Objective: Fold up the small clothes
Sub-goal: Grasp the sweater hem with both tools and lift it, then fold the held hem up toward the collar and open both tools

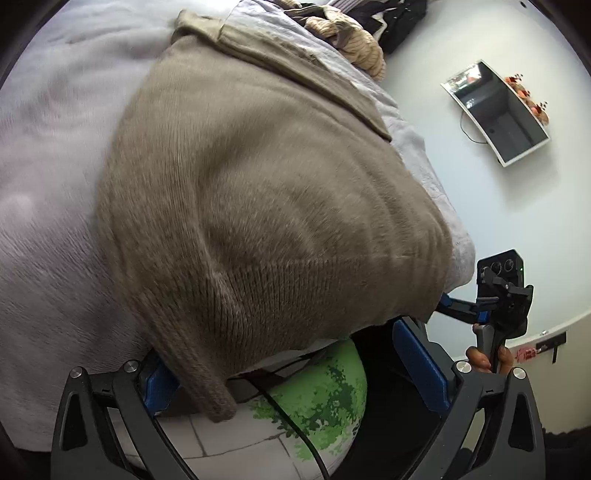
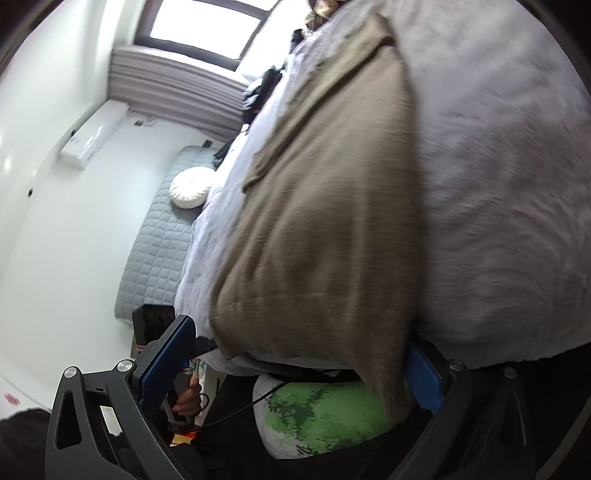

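Observation:
A taupe knitted sweater lies on a pale lilac bedspread, with its near hem lifted off the bed. My left gripper stands wide open; the ribbed hem drapes over its left blue pad and is not pinched. In the right wrist view the same sweater hangs over the right blue pad of my right gripper, which is also wide open. The right gripper also shows in the left wrist view, at the sweater's other hem corner.
A pile of other clothes lies at the far end of the bed. A green and white shirt on the person fills the space below both grippers. A wall screen, a grey mattress and a white round cushion stand beside the bed.

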The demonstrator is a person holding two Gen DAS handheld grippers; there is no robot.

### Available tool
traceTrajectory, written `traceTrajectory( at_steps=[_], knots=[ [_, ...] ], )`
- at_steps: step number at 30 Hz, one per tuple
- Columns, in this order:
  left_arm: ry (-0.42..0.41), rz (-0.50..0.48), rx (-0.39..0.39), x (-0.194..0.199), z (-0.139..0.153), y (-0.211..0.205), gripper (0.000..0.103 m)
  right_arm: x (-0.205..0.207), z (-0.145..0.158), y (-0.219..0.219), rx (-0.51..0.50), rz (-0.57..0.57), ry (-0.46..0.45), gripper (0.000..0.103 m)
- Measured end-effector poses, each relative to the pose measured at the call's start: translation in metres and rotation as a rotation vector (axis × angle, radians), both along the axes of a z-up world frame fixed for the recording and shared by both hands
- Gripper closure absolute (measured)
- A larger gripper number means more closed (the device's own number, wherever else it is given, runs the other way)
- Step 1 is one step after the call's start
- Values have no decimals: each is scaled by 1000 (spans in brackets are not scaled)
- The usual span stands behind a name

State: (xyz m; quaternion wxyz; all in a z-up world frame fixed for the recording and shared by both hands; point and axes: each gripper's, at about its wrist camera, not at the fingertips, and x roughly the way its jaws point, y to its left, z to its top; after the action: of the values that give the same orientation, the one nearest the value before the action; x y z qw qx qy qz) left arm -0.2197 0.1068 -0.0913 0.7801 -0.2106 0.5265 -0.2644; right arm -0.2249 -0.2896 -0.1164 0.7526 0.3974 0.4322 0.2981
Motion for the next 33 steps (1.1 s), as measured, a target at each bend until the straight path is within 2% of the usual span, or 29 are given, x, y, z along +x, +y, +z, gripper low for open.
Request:
traceTrajectory(
  at_steps=[1,2,3,4,5,6,7,8,10,12,17,21,26,29,33],
  knots=[
    [-11,13,1,-2,1,0,3,-1,-1,-2,17,-7,4,0],
    [-19,27,2,-2,3,0,12,-2,-2,-4,36,-16,6,2],
    [-21,39,1,-3,4,2,25,-3,-2,-5,43,-23,11,9],
    [-19,52,3,-3,4,4,33,-4,-3,-5,47,-28,20,15],
    [-15,60,5,-2,4,7,54,-4,-4,-4,48,-32,35,39],
    [-9,63,8,-1,3,10,78,-3,-6,-3,48,-31,54,72],
    [0,61,-7,1,2,14,85,-2,-8,-2,54,-24,70,87],
    [5,61,-32,2,2,17,85,-3,-9,0,59,-22,74,93],
    [-4,65,-83,2,7,21,89,-4,-4,2,82,-17,50,93],
    [-52,68,-136,1,25,27,89,-5,7,2,163,-8,4,93],
    [-178,108,-217,16,72,43,89,11,53,-5,318,-15,-136,93],
    [-271,141,-194,52,110,55,89,45,92,-5,357,-19,-216,93],
    [-373,130,-156,116,150,52,89,105,137,-3,327,-17,-280,93],
    [-400,130,-141,156,165,51,89,152,154,-4,315,-20,-280,93],
    [-419,161,-116,231,176,50,89,222,165,-11,291,-59,-262,93]
  ],
)
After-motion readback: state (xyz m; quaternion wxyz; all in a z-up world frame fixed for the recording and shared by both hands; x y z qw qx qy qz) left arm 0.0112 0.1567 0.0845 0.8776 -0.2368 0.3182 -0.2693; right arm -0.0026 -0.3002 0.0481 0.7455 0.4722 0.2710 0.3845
